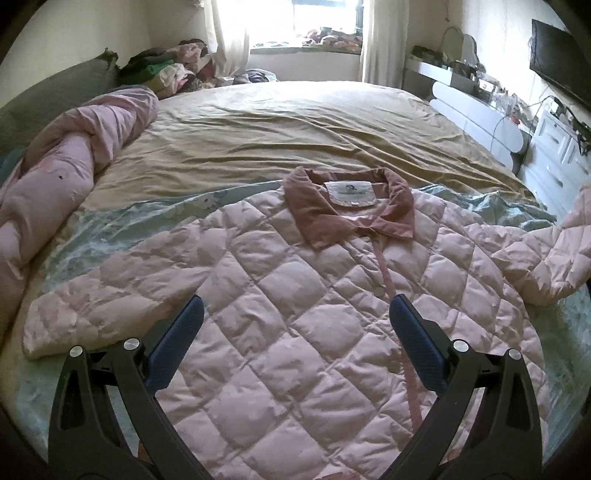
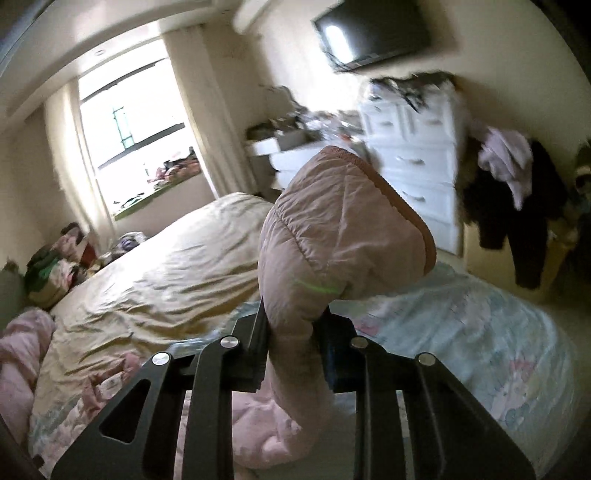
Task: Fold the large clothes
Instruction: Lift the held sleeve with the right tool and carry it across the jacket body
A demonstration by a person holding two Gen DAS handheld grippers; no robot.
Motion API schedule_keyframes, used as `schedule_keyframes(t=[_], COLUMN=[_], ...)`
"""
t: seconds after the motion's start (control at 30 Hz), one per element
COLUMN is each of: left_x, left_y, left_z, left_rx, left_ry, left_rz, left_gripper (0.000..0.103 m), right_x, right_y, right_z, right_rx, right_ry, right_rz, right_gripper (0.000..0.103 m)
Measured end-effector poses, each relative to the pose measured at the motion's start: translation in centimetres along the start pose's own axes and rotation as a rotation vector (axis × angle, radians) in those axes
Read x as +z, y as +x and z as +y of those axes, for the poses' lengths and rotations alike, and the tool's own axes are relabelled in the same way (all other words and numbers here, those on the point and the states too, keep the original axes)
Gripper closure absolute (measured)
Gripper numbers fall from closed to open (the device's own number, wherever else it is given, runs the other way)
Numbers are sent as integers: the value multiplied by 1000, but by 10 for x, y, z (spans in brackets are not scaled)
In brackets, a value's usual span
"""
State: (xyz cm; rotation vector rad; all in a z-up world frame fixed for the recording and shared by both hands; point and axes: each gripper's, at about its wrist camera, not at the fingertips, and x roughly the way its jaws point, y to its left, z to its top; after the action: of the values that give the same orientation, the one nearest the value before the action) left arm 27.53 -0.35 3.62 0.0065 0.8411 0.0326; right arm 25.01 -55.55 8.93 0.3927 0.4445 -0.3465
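A pink quilted jacket [image 1: 295, 295] lies front up on the bed, its darker pink collar [image 1: 347, 206] toward the far side. One sleeve [image 1: 96, 306] stretches flat to the left. The other sleeve [image 1: 561, 251] rises off the bed at the right edge. My left gripper [image 1: 295, 332] hovers open above the jacket's chest, nothing between its blue pads. In the right wrist view my right gripper [image 2: 291, 332] is shut on that lifted sleeve, whose cuff end [image 2: 343, 229] with a darker trim bulges above the jaws. The right wrist view is tilted and blurred.
The bed [image 1: 295, 125] has a tan sheet and a pale blue printed cover [image 2: 480, 332]. A rolled pink duvet [image 1: 55, 192] lies along the left. Clothes pile [image 1: 166, 70] at the far corner. White drawers [image 2: 413, 158] and a wall television [image 2: 369, 33] stand at the right.
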Motion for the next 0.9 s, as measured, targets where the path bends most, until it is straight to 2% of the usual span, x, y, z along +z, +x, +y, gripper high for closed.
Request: schedule_keyframes(t=[0.5,0.9], left_x=[8,6], left_y=[-19,-21], left_z=[57,105], left_rx=[17,41], left_ry=[-55,-83], left_rz=[-34,-39], left_gripper=[9,9], right_x=[16,-10], right_y=[-34,-41], right_z=[121,221], right_rx=[158,261], right_ry=[-153,-261], right_rz=[-46,-41], right_gripper=[81,81])
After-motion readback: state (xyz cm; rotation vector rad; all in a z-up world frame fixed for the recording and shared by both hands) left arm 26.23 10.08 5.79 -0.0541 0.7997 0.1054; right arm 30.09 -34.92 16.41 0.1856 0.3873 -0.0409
